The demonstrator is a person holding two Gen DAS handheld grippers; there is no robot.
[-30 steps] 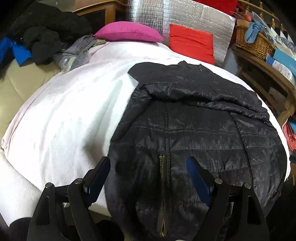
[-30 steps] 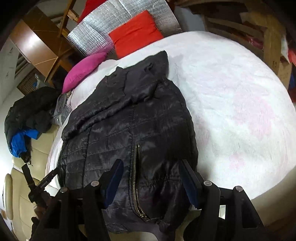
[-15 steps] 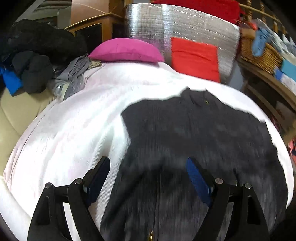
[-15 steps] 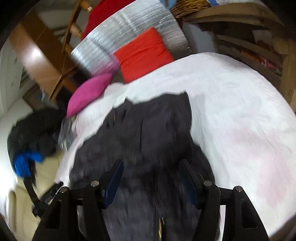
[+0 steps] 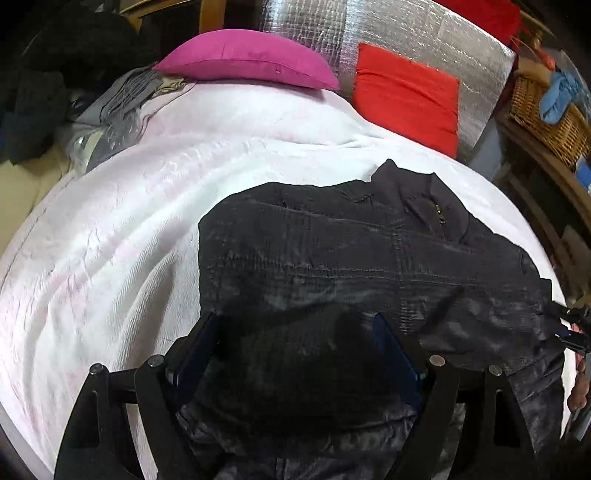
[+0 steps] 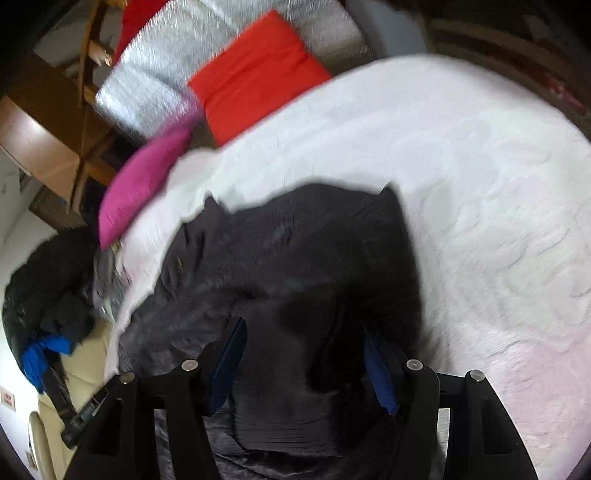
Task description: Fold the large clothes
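Observation:
A black quilted jacket (image 5: 351, 258) lies spread on the white blanket (image 5: 129, 240) of a bed, its collar and zip pull toward the far side. It also shows, blurred, in the right wrist view (image 6: 295, 266). My left gripper (image 5: 299, 343) is open, low over the jacket's near part, its blue pads (image 5: 199, 343) either side of the dark fabric. My right gripper (image 6: 303, 354) is open too, just above the jacket's near right part. Neither holds anything. The right gripper's tip shows at the left wrist view's right edge (image 5: 572, 325).
A magenta pillow (image 5: 247, 59), a red cushion (image 5: 406, 96) and a silver foil panel (image 5: 406, 33) stand at the bed's far end. Dark clothes (image 5: 37, 92) pile at the left on a beige sofa. A wicker basket (image 5: 546, 110) sits on wooden shelves at right.
Both grippers have moved forward and down over the jacket, from its hem toward its middle. The hem zip has left both views. Both stay open.

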